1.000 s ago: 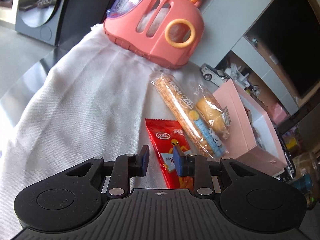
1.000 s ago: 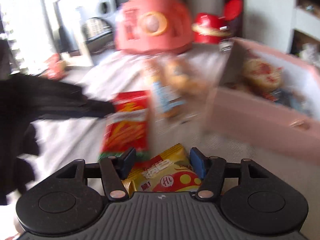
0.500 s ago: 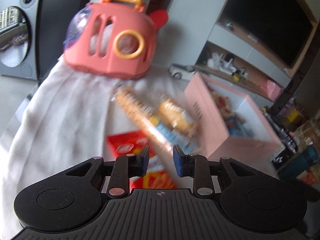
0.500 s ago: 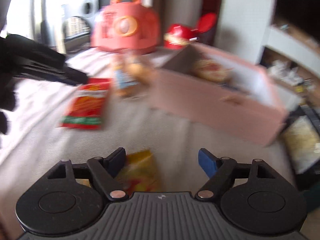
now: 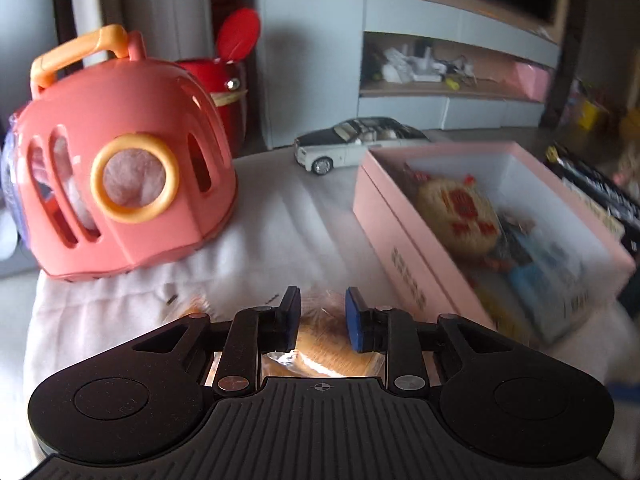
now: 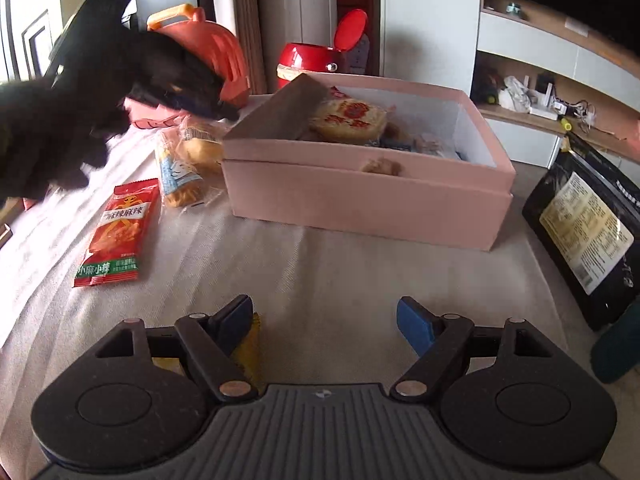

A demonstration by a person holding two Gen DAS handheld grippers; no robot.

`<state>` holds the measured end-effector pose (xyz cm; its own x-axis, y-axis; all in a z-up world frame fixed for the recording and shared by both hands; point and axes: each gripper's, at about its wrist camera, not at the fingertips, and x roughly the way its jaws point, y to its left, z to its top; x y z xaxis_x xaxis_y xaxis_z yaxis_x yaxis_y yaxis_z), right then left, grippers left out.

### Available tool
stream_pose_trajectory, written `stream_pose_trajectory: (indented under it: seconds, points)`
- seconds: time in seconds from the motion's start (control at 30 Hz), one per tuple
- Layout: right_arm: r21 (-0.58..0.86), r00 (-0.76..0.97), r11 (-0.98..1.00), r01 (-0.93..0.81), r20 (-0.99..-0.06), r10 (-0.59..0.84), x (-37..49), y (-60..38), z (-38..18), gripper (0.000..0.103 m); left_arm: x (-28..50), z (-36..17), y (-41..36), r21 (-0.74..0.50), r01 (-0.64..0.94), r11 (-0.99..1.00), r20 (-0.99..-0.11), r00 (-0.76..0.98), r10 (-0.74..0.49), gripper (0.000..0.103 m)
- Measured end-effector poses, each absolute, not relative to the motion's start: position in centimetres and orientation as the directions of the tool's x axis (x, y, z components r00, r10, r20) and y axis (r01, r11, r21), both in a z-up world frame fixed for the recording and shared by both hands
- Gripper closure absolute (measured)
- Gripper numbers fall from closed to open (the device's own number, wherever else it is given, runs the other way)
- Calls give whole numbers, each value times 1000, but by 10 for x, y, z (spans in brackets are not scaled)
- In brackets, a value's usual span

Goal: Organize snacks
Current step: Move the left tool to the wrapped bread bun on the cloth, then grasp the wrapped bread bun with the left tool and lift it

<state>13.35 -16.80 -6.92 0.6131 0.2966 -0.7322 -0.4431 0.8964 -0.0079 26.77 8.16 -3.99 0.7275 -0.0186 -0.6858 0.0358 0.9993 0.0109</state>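
1. The coral toy carrier (image 5: 120, 176) with an orange handle stands at the far left of the cloth-covered tabletop (image 5: 280, 232); a red lidded bin (image 5: 228, 92) sits behind it.
2. The left tool (image 5: 322, 318) hangs low over a clear-wrapped bread snack (image 5: 320, 344). Its jaws stand a narrow gap apart with the wrapper showing between them; I cannot tell whether they touch it.
3. A white toy car (image 5: 356, 144) is parked behind, between the carrier and the box.
4. The pink box (image 5: 404, 256) lies open on the right, with a round rice cracker (image 5: 456, 216) and other packets inside.
5. In the right wrist view, the red chili-strip packet (image 6: 116, 232) lies flat on the cloth, left of the box and apart from it.
6. A long biscuit pack (image 6: 176, 176) and the bread snack (image 6: 200, 144) lie just beside the box's left wall (image 6: 276, 108).
7. The right tool (image 6: 325, 322) has its jaws spread wide and holds nothing; a yellow packet (image 6: 246, 354) lies under its left finger.
8. A black bag (image 6: 588, 232) leans at the far right.
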Motion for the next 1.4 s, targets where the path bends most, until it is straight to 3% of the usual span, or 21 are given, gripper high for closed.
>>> stream_pose_trajectory:
  seconds: [0.3, 0.43, 0.6, 0.77, 1.0, 1.27, 1.4]
  points:
    - [72, 565, 836, -544, -706, 428, 127, -148, -55, 23, 166, -51, 114, -247, 66, 967, -656, 723, -217, 75]
    - [42, 566, 819, -573, -703, 432, 127, -125, -48, 23, 152, -52, 135, -397, -59, 916, -587, 783, -204, 78]
    - [8, 574, 826, -563, -715, 398, 128, -110, -45, 23, 186, -31, 150, -475, -92, 875, -507, 842, -187, 77]
    - [-18, 586, 834, -552, -720, 372, 120, -115, -46, 23, 246, -56, 132, -328, -103, 939, -668, 728, -154, 78]
    - [7, 568, 838, -546, -732, 376, 116, -137, -51, 22, 191, -71, 100, -401, 27, 916, -638, 709, -300, 78]
    - [36, 559, 863, -504, -748, 357, 122, -143, -64, 22, 147, -59, 66, -291, 152, 944, -641, 702, -311, 77]
    - [68, 564, 876, -477, -741, 365, 122, -157, -62, 22, 144, -53, 49, -202, 158, 967, -674, 694, -254, 75]
